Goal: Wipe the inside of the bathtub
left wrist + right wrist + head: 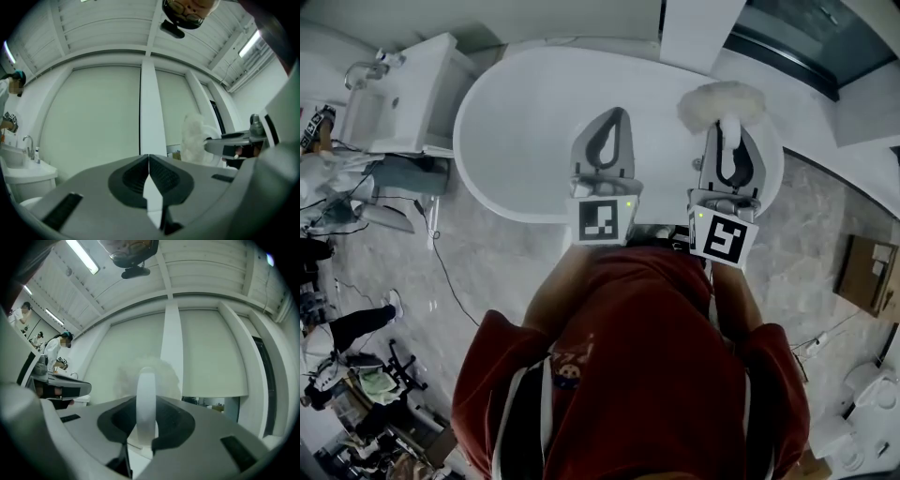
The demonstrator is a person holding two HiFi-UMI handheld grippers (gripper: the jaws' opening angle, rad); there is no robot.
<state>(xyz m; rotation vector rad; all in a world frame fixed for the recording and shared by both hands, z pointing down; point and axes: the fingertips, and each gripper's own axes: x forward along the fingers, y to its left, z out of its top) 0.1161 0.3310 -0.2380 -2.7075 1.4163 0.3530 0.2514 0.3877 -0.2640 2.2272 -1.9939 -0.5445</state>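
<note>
The white oval bathtub [511, 141] lies ahead of me in the head view, with both grippers held over its near half. My left gripper [615, 116] is shut with nothing between its jaws [149, 161]. My right gripper [729, 131] is shut on the white handle [146, 397] of a fluffy white duster [720, 101], whose head hangs over the tub's right end. That fluffy head [125, 376] shows behind the handle in the right gripper view and as the duster [194, 138] beside the right gripper [229, 146] in the left gripper view. Both gripper views face the walls, so the tub's inside is hidden there.
A white washbasin [398, 94] with a tap stands left of the tub; the basin [21, 171] also shows low left in the left gripper view. A white column [698, 28] rises behind the tub. A cardboard box [865, 272] sits right, cables and people left on the floor.
</note>
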